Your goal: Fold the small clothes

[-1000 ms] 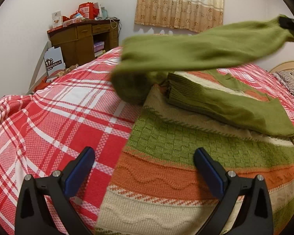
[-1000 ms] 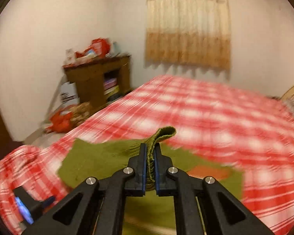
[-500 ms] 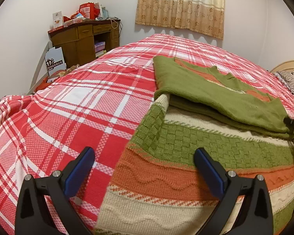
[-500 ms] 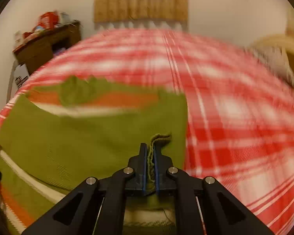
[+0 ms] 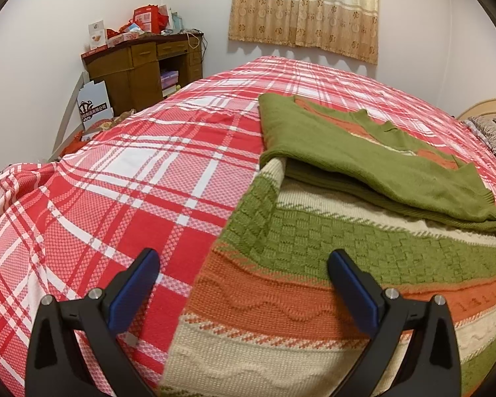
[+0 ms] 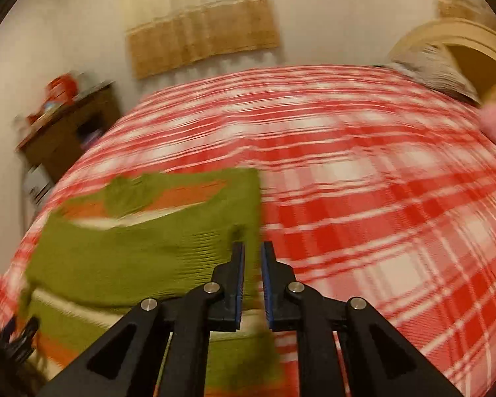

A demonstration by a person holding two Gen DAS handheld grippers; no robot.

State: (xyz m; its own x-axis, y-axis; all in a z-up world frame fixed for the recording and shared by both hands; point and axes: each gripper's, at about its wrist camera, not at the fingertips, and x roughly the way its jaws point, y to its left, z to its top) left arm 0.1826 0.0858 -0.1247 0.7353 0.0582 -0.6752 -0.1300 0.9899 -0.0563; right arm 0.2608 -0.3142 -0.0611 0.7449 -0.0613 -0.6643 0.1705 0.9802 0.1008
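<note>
— Two views, one bed (image 5: pixel 122 178): what does each give?
— Left wrist view shows the striped sweater (image 5: pixel 314 264) lying flat on the bed, green sleeves (image 5: pixel 363 162) folded across it, desk (image 5: pixel 142 66) beyond the bed. Only the right view shows the headboard (image 6: pixel 463 43).
— The tongs?
— Left gripper (image 5: pixel 244 284) gapes wide over the sweater's edge, holding nothing. Right gripper (image 6: pixel 252 278) is just parting, nothing between its jaws.
— Anything unclear?
— Right view is blurred; the sweater's hem is cut off.

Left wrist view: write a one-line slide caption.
Open left tongs hover over a striped sweater, sleeves folded, on a plaid bed.
</note>
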